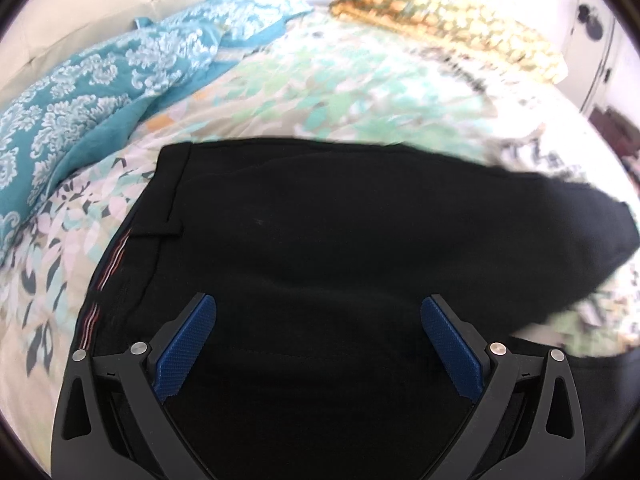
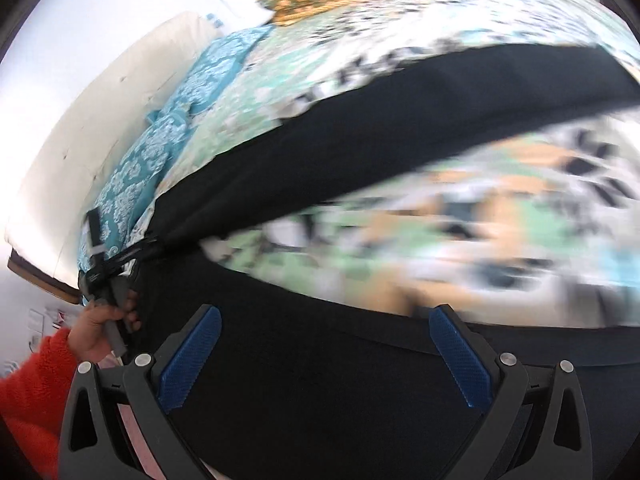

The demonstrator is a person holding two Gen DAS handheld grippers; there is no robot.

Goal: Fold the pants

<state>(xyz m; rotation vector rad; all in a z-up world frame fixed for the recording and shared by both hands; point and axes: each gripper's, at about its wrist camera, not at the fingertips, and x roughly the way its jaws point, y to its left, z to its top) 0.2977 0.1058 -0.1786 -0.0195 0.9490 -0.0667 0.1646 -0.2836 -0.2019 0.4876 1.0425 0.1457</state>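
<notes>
Here, black pants (image 1: 320, 240) lie spread across the floral bed (image 1: 360, 92), waistband left. Left gripper (image 1: 318, 354) and right gripper (image 2: 324, 360) hover jaws wide apart, probably choosing holds.

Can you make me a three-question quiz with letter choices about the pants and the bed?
1. Where do the pants lie?
A on the flowery bedspread
B on a chair
C on the floor

2. What colour are the pants?
A red
B black
C white

3. How are the fingers of the left hand-held gripper?
A shut tight
B wide open
C clamped on a pillow

Answers:
1 A, the bedspread shows all round the pants.
2 B, the cloth is black in both views.
3 B, its blue pads stand far apart over the pants.
</notes>
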